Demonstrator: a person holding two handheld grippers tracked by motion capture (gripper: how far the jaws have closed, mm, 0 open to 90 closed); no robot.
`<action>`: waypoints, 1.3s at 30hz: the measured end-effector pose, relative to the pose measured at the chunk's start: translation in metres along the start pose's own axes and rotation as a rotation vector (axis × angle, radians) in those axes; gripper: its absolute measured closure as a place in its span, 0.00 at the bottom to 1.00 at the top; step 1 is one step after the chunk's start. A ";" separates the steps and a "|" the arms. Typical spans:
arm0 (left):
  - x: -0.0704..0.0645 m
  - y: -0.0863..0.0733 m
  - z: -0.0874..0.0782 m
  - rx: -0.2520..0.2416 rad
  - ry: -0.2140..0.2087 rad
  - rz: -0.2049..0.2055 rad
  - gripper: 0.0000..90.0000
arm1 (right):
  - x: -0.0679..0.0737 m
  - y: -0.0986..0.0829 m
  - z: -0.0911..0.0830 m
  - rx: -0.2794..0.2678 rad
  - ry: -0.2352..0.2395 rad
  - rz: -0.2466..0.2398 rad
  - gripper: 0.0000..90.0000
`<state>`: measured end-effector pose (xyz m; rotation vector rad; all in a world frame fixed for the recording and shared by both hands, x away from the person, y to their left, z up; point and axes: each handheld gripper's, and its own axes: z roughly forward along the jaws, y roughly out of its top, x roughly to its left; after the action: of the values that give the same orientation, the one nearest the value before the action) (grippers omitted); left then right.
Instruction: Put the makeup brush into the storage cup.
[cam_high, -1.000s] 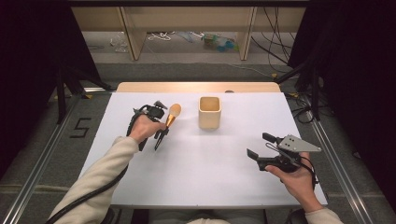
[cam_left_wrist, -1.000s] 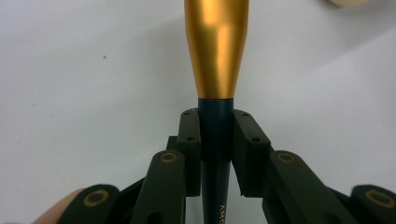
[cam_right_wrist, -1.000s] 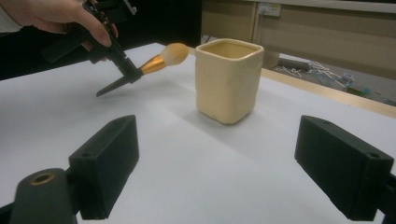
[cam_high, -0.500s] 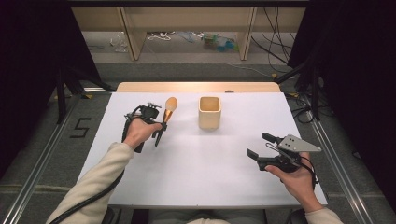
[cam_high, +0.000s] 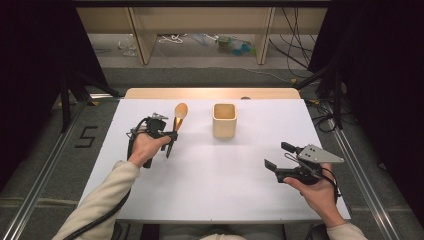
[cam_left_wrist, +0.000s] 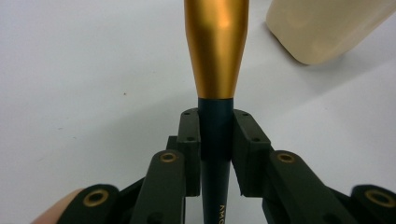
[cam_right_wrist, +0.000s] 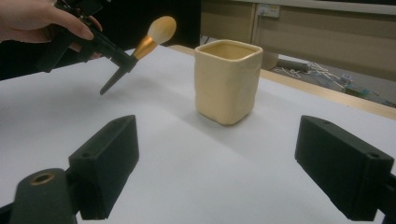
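My left gripper (cam_high: 172, 135) is shut on the dark handle of a makeup brush (cam_high: 179, 117) with a gold ferrule and a pale rounded head. It holds the brush off the white table (cam_high: 225, 195), head pointing away and handle tip slanting down. In the left gripper view both jaws clamp the handle just below the ferrule (cam_left_wrist: 215, 46). A cream square cup (cam_high: 224, 120) stands upright to the right of the brush. My right gripper (cam_high: 276, 155) is open near the table's right front, and the cup (cam_right_wrist: 228, 81) stands ahead of its spread jaws.
A wooden strip (cam_high: 210, 93) borders the table's far edge. Beyond it, cables and wooden legs lie on the floor. Dark curtains flank both sides. The right gripper view shows the left hand and brush (cam_right_wrist: 152, 39) at upper left.
The brush head has swung a little away from me and to the left, so the brush points more straight ahead. The right gripper has not moved.
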<state>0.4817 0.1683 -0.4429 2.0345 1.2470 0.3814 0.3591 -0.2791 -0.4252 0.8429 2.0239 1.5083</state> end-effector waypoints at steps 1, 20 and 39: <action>0.000 -0.001 -0.001 -0.005 0.003 0.006 0.83 | 0.000 0.000 0.000 -0.002 0.000 0.000 0.16; -0.007 -0.001 -0.026 -0.218 -0.011 0.012 0.83 | 0.000 0.000 0.000 -0.010 0.001 0.003 0.16; -0.011 -0.014 -0.049 -0.406 -0.058 0.033 0.83 | 0.000 0.001 -0.001 -0.007 -0.003 0.003 0.16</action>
<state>0.4389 0.1830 -0.4176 1.7072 1.0073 0.5398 0.3584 -0.2797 -0.4243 0.8445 2.0153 1.5140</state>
